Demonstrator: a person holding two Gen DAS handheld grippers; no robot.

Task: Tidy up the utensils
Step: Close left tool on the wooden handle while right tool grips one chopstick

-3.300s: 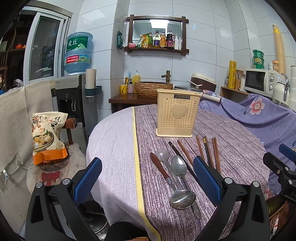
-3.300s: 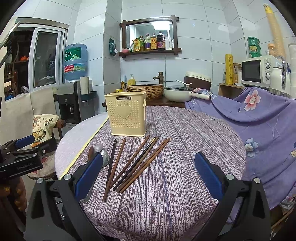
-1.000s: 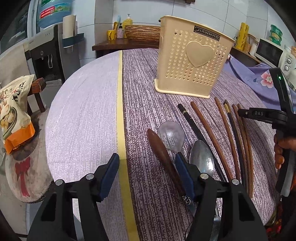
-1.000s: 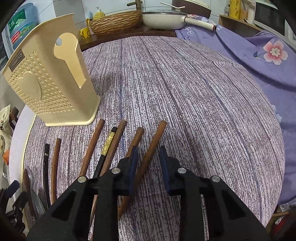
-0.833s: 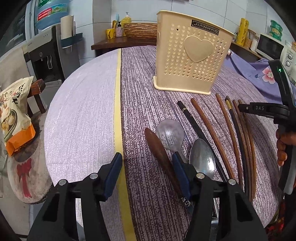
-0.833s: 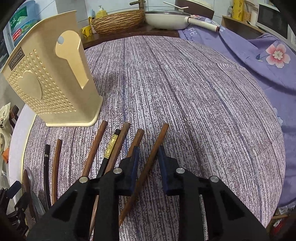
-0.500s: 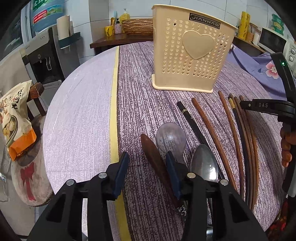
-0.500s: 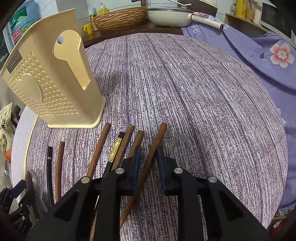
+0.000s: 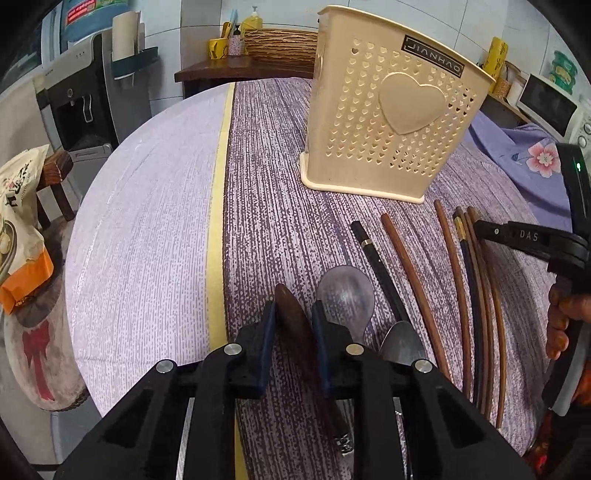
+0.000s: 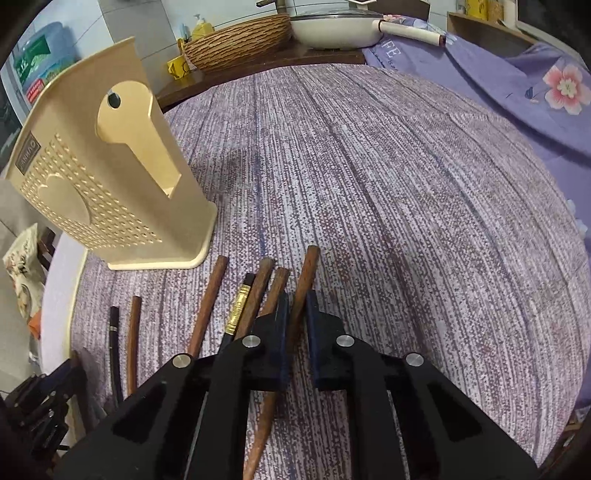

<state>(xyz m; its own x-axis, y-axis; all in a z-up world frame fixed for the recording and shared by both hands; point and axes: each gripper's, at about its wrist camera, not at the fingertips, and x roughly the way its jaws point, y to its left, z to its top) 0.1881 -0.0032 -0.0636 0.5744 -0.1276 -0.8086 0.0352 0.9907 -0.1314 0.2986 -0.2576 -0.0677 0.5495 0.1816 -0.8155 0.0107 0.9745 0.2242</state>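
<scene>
A cream perforated utensil holder (image 9: 391, 122) stands upright on the round table; it also shows in the right wrist view (image 10: 99, 184). My left gripper (image 9: 293, 314) is shut on the brown wooden handle (image 9: 291, 317) of a utensil lying on the cloth. Two metal spoons (image 9: 347, 295) lie just right of it. Several chopsticks (image 9: 461, 280) lie in a row to the right. My right gripper (image 10: 295, 299) is shut on the rightmost brown chopstick (image 10: 308, 269), which rests on the cloth. The other chopsticks (image 10: 210, 299) lie to its left.
The table wears a purple striped cloth (image 10: 388, 166) with a yellow band (image 9: 218, 206). A snack bag (image 9: 18, 221) sits on a stool at the left. A side counter with a woven basket (image 10: 236, 40) and a pan (image 10: 332, 26) stands behind. A floral fabric (image 10: 535, 81) lies at the right.
Both grippers came down to the table and closed: the left around the wooden handle, the right around the rightmost chopstick. The utensils still lie on the cloth.
</scene>
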